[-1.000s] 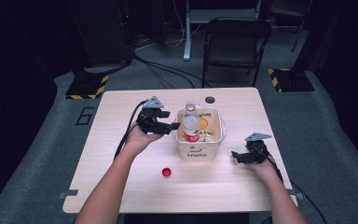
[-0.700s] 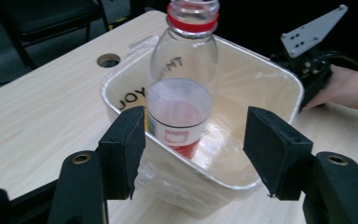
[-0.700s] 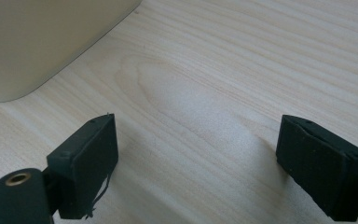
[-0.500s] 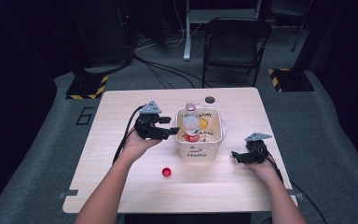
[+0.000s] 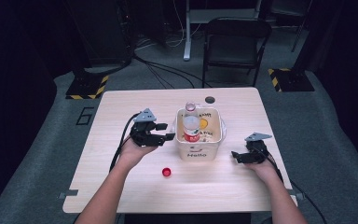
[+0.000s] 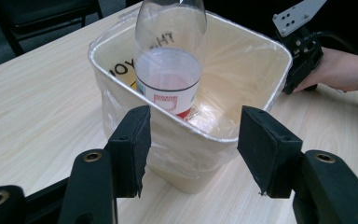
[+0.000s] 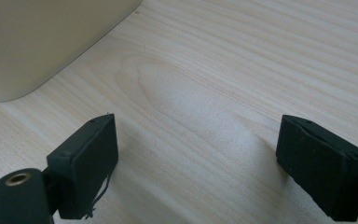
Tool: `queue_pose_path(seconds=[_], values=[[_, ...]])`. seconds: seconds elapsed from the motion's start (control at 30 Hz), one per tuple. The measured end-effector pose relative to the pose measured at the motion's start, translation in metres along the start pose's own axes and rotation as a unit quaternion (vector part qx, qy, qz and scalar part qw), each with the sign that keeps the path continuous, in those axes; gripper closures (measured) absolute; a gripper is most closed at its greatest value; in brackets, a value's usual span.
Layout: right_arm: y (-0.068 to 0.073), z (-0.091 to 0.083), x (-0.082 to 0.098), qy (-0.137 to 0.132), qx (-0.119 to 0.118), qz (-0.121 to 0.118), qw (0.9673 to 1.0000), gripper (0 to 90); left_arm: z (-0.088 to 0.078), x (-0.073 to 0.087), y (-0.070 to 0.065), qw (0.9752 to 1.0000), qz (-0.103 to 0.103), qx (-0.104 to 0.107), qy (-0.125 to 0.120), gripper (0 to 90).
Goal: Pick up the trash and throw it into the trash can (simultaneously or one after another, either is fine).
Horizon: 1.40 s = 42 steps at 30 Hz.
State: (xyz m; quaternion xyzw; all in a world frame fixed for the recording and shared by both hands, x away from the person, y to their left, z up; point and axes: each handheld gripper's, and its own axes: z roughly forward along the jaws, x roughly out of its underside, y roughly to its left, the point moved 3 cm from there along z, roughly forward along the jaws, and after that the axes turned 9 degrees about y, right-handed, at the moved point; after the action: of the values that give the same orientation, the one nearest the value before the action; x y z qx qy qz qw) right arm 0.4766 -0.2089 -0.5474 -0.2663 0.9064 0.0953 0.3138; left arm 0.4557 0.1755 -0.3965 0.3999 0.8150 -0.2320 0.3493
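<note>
The cream bin (image 5: 198, 150) sits just ahead of your left gripper (image 5: 164, 132), whose empty jaws have just been closing to a middling gap, so you look to be backing off after dropping the plastic bottle (image 5: 191, 126) inside it. That bottle leans in the bin, long axis tilted, neck (image 5: 190, 107) up and away from you. Next, likely fetch the red cap (image 5: 167, 172) behind that gripper; your right gripper (image 5: 237, 156) rests wide and empty.
</note>
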Motion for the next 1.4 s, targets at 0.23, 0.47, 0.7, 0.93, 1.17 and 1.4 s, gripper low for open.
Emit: queue_pose_path(seconds=[0.23,0.47,0.7,0.93,1.17,1.4], values=[[0.0,0.0,0.0,0.0,0.0,-0.001,1.0,12.1,0.004,0.01,0.0,1.0,-0.002,0.002,0.002,42.7],[0.0,0.0,0.0,0.001,0.0,-0.001,1.0,12.0,0.01,0.026,-0.003,0.9998,-0.013,0.005,0.012,40.2],[0.0,0.001,-0.001,0.001,-0.002,-0.003,1.0,12.0,0.014,0.043,-0.005,0.9993,-0.028,0.016,0.02,40.6],[-0.001,0.001,-0.001,0.001,-0.002,-0.004,1.0,12.1,0.018,0.067,-0.009,0.9992,-0.032,0.006,0.021,43.5],[-0.001,0.001,-0.001,0.0,-0.002,-0.003,1.0,12.0,0.021,0.087,-0.013,0.9992,-0.031,0.01,0.021,44.4],[-0.001,0.001,-0.002,0.0,-0.004,-0.003,1.0,12.0,0.028,0.098,-0.017,0.999,-0.03,0.019,0.028,47.0]])
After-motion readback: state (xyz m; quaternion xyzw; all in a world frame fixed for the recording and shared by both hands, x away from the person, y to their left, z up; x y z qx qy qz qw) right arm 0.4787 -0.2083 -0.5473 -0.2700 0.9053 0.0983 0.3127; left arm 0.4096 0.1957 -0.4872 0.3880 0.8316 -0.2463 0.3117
